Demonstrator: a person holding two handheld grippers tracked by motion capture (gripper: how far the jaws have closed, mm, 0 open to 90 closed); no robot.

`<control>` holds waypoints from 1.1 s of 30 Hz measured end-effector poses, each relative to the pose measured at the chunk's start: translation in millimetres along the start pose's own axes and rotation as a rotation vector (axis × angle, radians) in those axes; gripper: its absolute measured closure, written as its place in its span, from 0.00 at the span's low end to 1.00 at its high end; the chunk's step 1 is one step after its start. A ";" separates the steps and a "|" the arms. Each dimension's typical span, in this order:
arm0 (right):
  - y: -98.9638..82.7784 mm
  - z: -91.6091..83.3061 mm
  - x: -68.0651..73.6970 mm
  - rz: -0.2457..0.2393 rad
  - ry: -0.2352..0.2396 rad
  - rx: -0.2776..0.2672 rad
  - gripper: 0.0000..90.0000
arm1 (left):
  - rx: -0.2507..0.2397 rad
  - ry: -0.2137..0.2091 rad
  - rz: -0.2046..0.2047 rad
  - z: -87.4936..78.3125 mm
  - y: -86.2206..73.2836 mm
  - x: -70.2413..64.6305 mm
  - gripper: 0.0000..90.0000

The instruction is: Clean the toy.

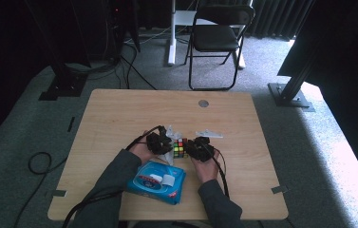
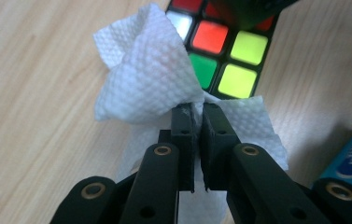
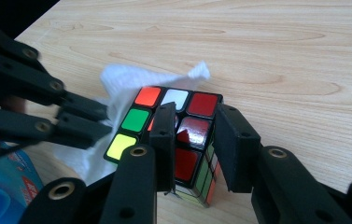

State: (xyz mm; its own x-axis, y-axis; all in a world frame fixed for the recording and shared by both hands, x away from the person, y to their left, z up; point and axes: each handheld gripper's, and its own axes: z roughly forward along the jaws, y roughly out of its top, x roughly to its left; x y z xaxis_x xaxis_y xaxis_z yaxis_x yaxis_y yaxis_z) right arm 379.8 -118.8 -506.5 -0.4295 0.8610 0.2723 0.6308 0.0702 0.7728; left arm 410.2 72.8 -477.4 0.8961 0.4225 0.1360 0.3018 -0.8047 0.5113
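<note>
Left gripper (image 2: 198, 109): jaws pinched shut on white wipe (image 2: 150, 74), pressed against puzzle cube (image 3: 173, 135) apparently for cleaning; right gripper (image 3: 194, 130): jaws part-open, clamping cube at mid-table (image 1: 119, 114) to steady it; blue wipe pack (image 1: 157, 183) near person's side.

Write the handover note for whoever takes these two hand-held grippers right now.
Left hand-held gripper: shut on the white embossed paper wipe, which lies against the cube's side.
Right hand-held gripper: jaws set over the multicoloured puzzle cube, steadying it on the light wooden table.
Blue wipe pack: near table edge, between the forearms.
Done: wipe pulled, brought to cube.
Left: wiping the cube's faces, as it seems.
</note>
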 end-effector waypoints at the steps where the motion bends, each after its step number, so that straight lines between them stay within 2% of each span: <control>1: 0.0 0.1 -0.1 0.000 0.001 0.000 0.77 | -0.008 0.001 0.002 -2.6 0.1 0.8 0.94; 9: 2.2 0.7 -0.6 -0.025 0.001 0.008 0.78 | -0.037 0.032 -0.023 -11.8 -3.0 7.0 0.94; 14: 3.5 1.1 -1.5 -0.039 0.008 0.014 0.78 | -0.031 0.050 -0.045 -9.3 -7.6 12.2 0.95; 25: 5.6 1.7 -2.3 -0.078 0.027 0.025 0.78 | -0.077 0.074 -0.140 -3.0 -13.2 22.4 0.96; 33: 5.4 2.2 -1.3 -0.094 0.044 0.027 0.78 | -0.094 0.078 -0.163 0.3 -11.2 23.6 0.96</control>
State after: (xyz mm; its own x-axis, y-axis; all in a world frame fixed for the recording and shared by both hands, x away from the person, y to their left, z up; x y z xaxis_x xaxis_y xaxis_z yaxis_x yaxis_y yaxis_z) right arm 385.2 -118.4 -504.0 -0.5155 0.8270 0.2245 0.6032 0.1641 0.7805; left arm 428.1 91.6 -480.2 0.8089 0.5779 0.1085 0.4057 -0.6821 0.6084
